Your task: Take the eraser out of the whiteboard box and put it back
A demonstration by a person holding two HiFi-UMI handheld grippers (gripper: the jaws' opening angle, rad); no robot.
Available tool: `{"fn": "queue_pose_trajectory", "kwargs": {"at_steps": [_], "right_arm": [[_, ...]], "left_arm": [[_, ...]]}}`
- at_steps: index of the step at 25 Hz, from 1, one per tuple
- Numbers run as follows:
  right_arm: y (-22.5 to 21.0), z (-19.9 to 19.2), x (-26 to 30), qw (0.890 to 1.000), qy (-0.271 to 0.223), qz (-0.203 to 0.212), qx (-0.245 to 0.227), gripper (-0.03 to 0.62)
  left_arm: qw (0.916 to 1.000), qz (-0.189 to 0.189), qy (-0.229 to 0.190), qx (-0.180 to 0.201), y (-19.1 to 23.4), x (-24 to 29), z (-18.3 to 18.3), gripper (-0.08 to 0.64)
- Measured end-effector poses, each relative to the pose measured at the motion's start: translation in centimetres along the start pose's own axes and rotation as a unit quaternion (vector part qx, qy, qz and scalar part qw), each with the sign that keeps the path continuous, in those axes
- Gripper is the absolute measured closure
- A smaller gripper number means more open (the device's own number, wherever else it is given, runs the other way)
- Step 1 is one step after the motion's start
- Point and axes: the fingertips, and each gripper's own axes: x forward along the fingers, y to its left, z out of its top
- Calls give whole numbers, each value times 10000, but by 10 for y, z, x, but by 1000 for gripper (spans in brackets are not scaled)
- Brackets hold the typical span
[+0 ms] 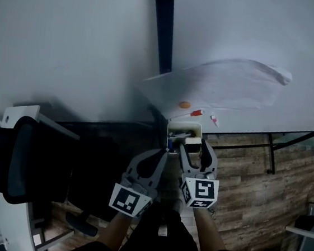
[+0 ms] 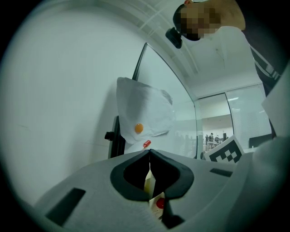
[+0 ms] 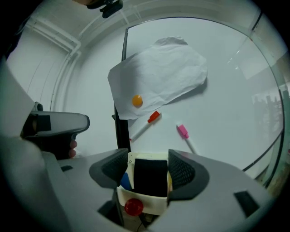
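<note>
A cream whiteboard box (image 3: 149, 201) with a red dot on its front hangs below the board. The black eraser (image 3: 151, 176) stands upright inside it. My right gripper (image 3: 148, 156) is open, one jaw on each side of the eraser and the box top, and a narrow gap shows on the left side. In the head view the right gripper (image 1: 195, 146) is at the box (image 1: 180, 128). The left gripper (image 1: 164, 151) is just to its left, level and shut on nothing. In the left gripper view its tips (image 2: 150, 152) meet, with the box's edge (image 2: 156, 204) behind them.
A crumpled paper (image 1: 229, 82) is pinned to the whiteboard by an orange magnet (image 1: 184, 104). A red-capped marker (image 1: 195, 113) and a pink-capped marker (image 1: 215, 121) stick to the board above the box. A black office chair (image 1: 24, 157) stands at the left. A blue item (image 3: 126, 181) sits beside the eraser.
</note>
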Motion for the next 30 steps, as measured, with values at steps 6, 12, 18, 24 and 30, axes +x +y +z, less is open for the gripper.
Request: {"fn": "queue_pose_trajectory", "kwargs": {"at_steps": [6, 12, 18, 24, 30], "right_arm": [[-4, 8, -3, 9998, -141, -98, -55, 347], [-3, 27, -7, 9994, -316, -50, -132, 347], [-1, 66, -30, 9980, -604, 206, 41, 348], [0, 115, -71, 9921, -1192, 374, 82, 443], [6, 157, -110, 9821, -1758, 662, 113, 520]], "left_arm": [[10000, -14, 27, -15, -1, 0, -2, 554], [10000, -47, -37, 13, -4, 2, 5, 554], [9986, -143, -378, 341, -13, 0, 30, 554], [9969, -184, -620, 441, -33, -6, 72, 554], [9920, -243, -993, 747, -58, -14, 111, 554]]}}
